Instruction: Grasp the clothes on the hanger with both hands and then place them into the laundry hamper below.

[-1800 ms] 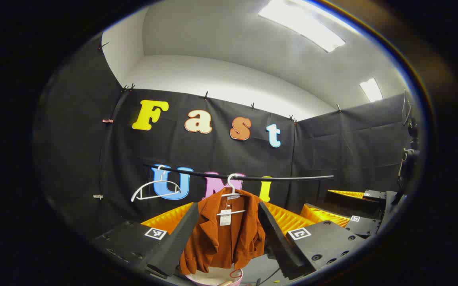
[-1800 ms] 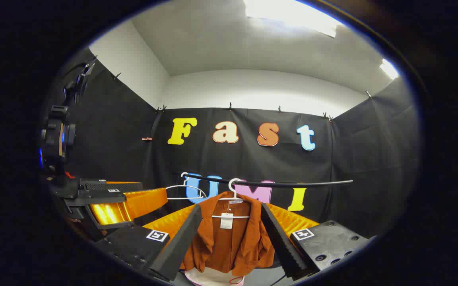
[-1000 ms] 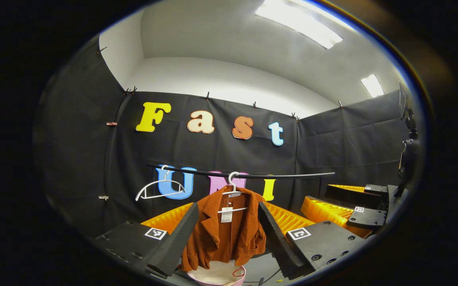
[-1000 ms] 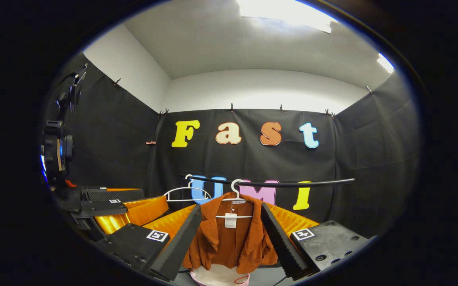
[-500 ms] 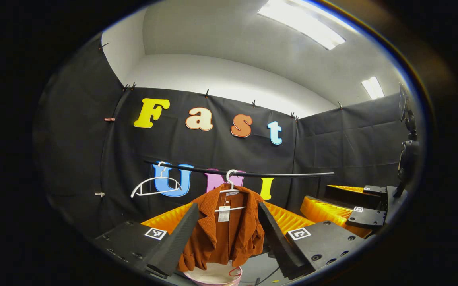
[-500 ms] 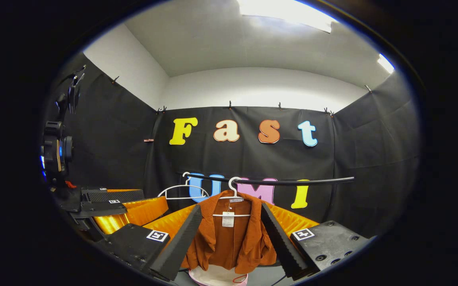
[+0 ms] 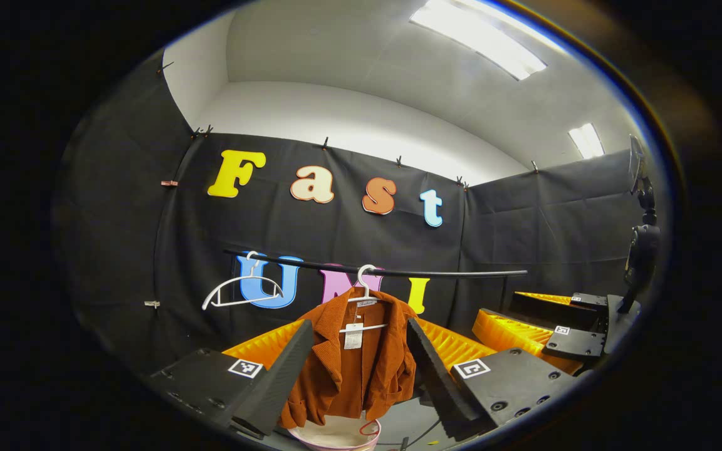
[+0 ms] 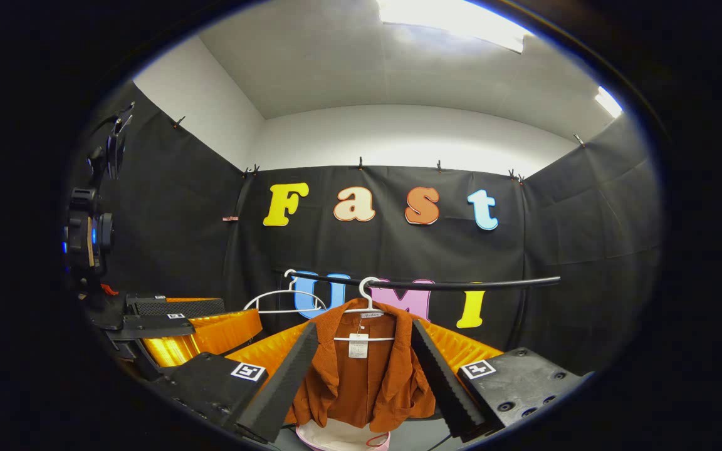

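While both grippers, left [image 7: 359,369] and right [image 8: 364,376], are holding their fingers spread apart short of the jacket [image 7: 351,360], it is hanging above the hamper [image 7: 336,435], on a hanger [image 7: 364,294] under the rail [image 7: 398,273].

Ceiling panels [image 7: 480,39] [image 8: 455,22] glaring overhead, washing out white. Booth evenly lit, sharp. Fisheye bending the rail [image 7: 373,270] and walls; edges darkening around both grippers' views.

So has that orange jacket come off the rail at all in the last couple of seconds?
No. The orange jacket hangs on its white hanger, hooked at the same spot on the black rail, right of the empty hanger, as before.
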The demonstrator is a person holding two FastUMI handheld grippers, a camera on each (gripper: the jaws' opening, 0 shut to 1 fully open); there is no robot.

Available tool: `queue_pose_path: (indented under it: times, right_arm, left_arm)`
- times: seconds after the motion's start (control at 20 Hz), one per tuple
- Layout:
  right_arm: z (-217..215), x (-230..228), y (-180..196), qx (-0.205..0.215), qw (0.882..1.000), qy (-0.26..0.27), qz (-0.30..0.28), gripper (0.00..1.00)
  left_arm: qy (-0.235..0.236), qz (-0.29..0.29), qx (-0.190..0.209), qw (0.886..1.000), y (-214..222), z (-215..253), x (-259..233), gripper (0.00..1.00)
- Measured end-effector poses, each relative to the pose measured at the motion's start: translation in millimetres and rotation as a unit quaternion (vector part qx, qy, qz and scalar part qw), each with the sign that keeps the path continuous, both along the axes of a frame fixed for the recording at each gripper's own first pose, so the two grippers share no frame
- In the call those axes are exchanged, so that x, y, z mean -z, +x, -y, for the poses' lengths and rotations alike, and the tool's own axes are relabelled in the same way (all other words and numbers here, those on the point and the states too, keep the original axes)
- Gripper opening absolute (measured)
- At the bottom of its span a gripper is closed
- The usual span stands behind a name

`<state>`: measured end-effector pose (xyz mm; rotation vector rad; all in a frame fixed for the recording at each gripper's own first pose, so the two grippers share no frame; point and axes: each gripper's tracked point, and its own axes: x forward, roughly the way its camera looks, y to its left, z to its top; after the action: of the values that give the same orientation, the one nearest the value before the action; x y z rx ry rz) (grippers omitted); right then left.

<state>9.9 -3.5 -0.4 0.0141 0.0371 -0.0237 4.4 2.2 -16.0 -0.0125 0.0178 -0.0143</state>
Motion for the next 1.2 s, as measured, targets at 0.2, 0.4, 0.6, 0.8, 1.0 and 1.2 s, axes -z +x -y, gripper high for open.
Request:
queue_pose_path:
  times: [0.2, 0.4, 0.6, 0.8, 1.0, 1.2]
  right_arm:
    - [-4.1, 6.4, 4.1, 0.017, 1.0, -0.004, -0.005, 0.96]
    - [-10.1, 16.0, 4.0, 0.038, 0.999, -0.006, -0.012, 0.97]
    - [-12.6, 35.6, 12.0, 0.053, 0.998, -0.017, -0.03, 0.97]
    - [-1.4, 57.7, 31.2, 0.067, 0.997, -0.009, -0.042, 0.97]
    - [14.2, 93.2, 72.3, 0.065, 0.997, -0.011, -0.049, 0.99]
    - [26.6, 129.5, 121.1, 0.039, 0.998, 0.01, -0.056, 0.98]
  left_arm:
    - [-0.003, -0.009, 0.02, 1.0, 0.9, -11.3, 10.1, 0.95]
    - [-0.007, -0.019, 0.039, 0.999, 4.5, -25.9, 24.4, 0.95]
    - [-0.016, -0.037, 0.045, 0.998, 15.2, -37.0, 47.4, 0.95]
    - [-0.013, -0.045, 0.048, 0.998, 40.7, -43.0, 70.2, 0.94]
    - [-0.022, -0.029, 0.046, 0.998, 83.0, -44.2, 88.2, 0.94]
    - [-0.032, -0.009, 0.017, 0.999, 137.0, -52.0, 108.3, 0.95]
